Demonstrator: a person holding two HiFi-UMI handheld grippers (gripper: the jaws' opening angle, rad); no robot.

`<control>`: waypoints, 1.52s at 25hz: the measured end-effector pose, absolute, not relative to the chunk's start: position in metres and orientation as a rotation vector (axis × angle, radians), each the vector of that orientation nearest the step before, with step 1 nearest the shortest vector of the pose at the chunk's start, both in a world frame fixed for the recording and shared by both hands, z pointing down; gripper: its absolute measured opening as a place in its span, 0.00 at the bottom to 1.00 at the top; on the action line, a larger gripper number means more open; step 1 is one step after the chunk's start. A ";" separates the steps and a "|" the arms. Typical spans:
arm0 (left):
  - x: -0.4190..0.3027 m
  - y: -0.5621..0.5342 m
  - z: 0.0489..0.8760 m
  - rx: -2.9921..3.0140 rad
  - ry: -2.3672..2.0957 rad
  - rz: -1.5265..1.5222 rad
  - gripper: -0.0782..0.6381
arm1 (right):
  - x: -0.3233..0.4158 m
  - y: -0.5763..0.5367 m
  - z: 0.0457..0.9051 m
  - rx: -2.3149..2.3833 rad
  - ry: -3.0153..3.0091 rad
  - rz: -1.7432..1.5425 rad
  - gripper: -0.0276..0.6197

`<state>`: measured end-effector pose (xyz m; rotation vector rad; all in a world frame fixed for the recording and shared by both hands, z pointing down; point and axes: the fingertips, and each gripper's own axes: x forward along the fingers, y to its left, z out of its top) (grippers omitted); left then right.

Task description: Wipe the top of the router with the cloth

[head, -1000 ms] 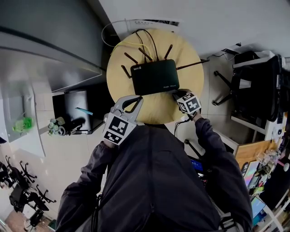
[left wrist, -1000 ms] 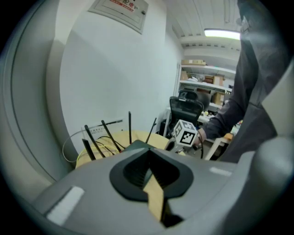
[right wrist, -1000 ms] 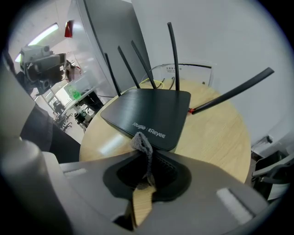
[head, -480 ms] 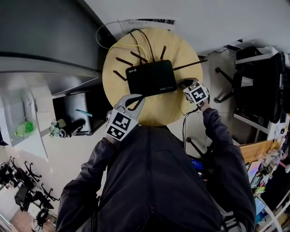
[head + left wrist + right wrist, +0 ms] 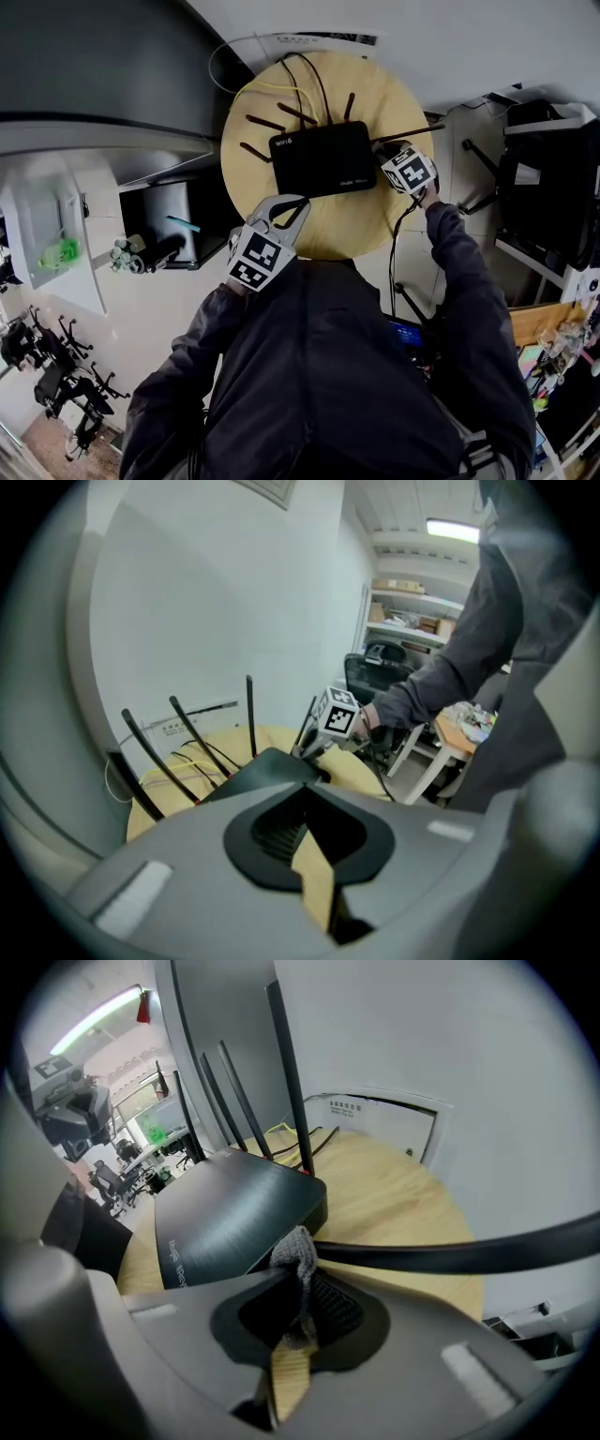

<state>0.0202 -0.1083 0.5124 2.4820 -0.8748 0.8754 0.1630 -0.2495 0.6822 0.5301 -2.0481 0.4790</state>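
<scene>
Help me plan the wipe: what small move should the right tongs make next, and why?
Probably slide the right tongs leftward across the top of the router. They are shut on the cloth, which sits only at its right edge.

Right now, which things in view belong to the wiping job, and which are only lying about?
For the job: router; grey cloth, pinched in the jaws of the right gripper at the router's right end; round table under it.

Not in use: left gripper, jaws shut and empty; cables behind the router; black chair beside the table.
</scene>
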 end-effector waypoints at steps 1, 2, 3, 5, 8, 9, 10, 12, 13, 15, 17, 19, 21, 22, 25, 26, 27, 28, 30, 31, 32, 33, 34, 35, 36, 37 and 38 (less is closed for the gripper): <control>0.019 -0.108 0.513 2.478 -0.877 0.878 0.11 | 0.162 -0.248 0.683 0.510 -2.051 0.472 0.08; 0.019 -0.107 0.513 2.475 -0.878 0.878 0.11 | 0.162 -0.246 0.683 0.489 -2.053 0.466 0.08; 0.018 -0.105 0.512 2.472 -0.878 0.876 0.11 | 0.162 -0.243 0.682 0.467 -2.054 0.461 0.08; 0.018 -0.101 0.513 2.469 -0.870 0.877 0.11 | 0.161 -0.233 0.682 0.416 -2.057 0.445 0.08; 0.018 -0.095 0.514 2.471 -0.844 0.885 0.11 | 0.161 -0.213 0.685 0.346 -2.046 0.391 0.08; 0.018 -0.094 0.515 2.474 -0.836 0.885 0.11 | 0.162 -0.208 0.687 0.333 -2.042 0.376 0.08; 0.019 -0.092 0.515 2.476 -0.830 0.886 0.11 | 0.163 -0.203 0.688 0.325 -2.041 0.370 0.08; 0.019 -0.089 0.514 2.480 -0.819 0.888 0.11 | 0.164 -0.195 0.688 0.317 -2.047 0.379 0.08; 0.020 -0.088 0.514 2.481 -0.814 0.890 0.11 | 0.165 -0.191 0.687 0.314 -2.051 0.386 0.08; 0.021 -0.085 0.514 2.485 -0.806 0.895 0.11 | 0.166 -0.184 0.685 0.306 -2.054 0.391 0.08; 0.021 -0.082 0.514 2.488 -0.799 0.900 0.11 | 0.168 -0.175 0.685 0.301 -2.052 0.386 0.08; 0.021 -0.079 0.514 2.490 -0.793 0.904 0.11 | 0.169 -0.168 0.686 0.304 -2.054 0.396 0.08; 0.021 -0.078 0.513 2.495 -0.792 0.909 0.11 | 0.171 -0.163 0.685 0.307 -2.056 0.415 0.08; 0.021 -0.077 0.513 2.497 -0.792 0.912 0.11 | 0.172 -0.161 0.685 0.308 -2.057 0.422 0.08; 0.024 -0.074 0.512 2.499 -0.788 0.916 0.11 | 0.175 -0.157 0.684 0.315 -2.054 0.435 0.08; 0.024 -0.074 0.512 2.499 -0.787 0.914 0.11 | 0.177 -0.157 0.683 0.317 -2.048 0.429 0.08; 0.024 -0.073 0.512 2.499 -0.788 0.913 0.11 | 0.178 -0.158 0.682 0.320 -2.043 0.422 0.08; 0.023 -0.073 0.513 2.498 -0.790 0.912 0.11 | 0.178 -0.159 0.681 0.324 -2.038 0.412 0.08; 0.021 -0.072 0.513 2.494 -0.800 0.915 0.11 | 0.179 -0.163 0.678 0.338 -2.032 0.382 0.08; 0.020 -0.071 0.513 2.490 -0.806 0.918 0.11 | 0.179 -0.166 0.675 0.347 -2.033 0.362 0.08; 0.019 -0.070 0.513 2.487 -0.811 0.919 0.11 | 0.180 -0.168 0.671 0.357 -2.035 0.342 0.08; 0.018 -0.068 0.513 2.483 -0.816 0.917 0.11 | 0.182 -0.170 0.667 0.369 -2.038 0.327 0.08; 0.018 -0.068 0.513 2.480 -0.822 0.912 0.11 | 0.183 -0.172 0.662 0.381 -2.045 0.322 0.08; 0.017 -0.067 0.513 2.477 -0.829 0.907 0.11 | 0.184 -0.174 0.657 0.393 -2.056 0.327 0.08; 0.014 -0.067 0.513 2.473 -0.839 0.903 0.11 | 0.183 -0.177 0.652 0.408 -2.069 0.338 0.08; 0.012 -0.067 0.514 2.468 -0.849 0.899 0.11 | 0.181 -0.179 0.648 0.427 -2.083 0.349 0.08; 0.009 -0.067 0.514 2.464 -0.860 0.896 0.11 | 0.180 -0.181 0.643 0.451 -2.096 0.359 0.08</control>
